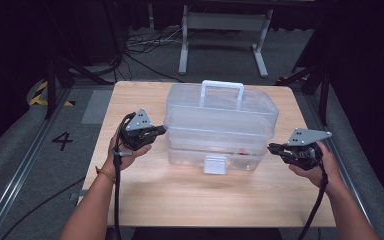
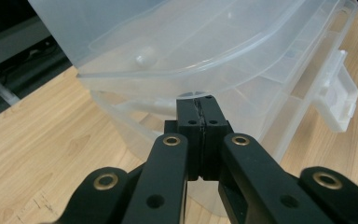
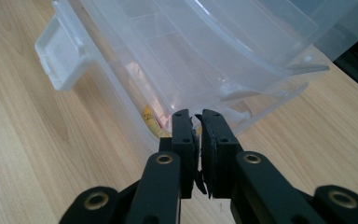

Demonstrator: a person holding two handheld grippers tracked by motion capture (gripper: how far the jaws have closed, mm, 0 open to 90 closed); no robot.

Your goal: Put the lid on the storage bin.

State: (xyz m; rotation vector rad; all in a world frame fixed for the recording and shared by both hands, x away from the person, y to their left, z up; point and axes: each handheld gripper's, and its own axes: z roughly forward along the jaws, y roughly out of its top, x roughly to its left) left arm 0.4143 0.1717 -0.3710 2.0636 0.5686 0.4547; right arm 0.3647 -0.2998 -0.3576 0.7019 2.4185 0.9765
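Both forearms come in from six o'clock in the high view. The left hand [image 1: 125,150] holds the left gripper [image 1: 164,129] with its fingers [image 2: 189,122] pressed flat together, pointing toward three o'clock. The right hand [image 1: 316,165] holds the right gripper [image 1: 270,148] pointing toward nine o'clock, its fingers [image 3: 182,135] nearly together, a thin slit between them.

Surroundings of the light wooden table [image 1: 200,195]

A grey metal frame stand [image 1: 225,30] sits on the grey carpet floor [image 1: 45,165] beyond it, beside tangled black cables [image 1: 140,45]; yellow-black hazard tape [image 1: 40,95] and a painted number four [image 1: 62,141] lie left.
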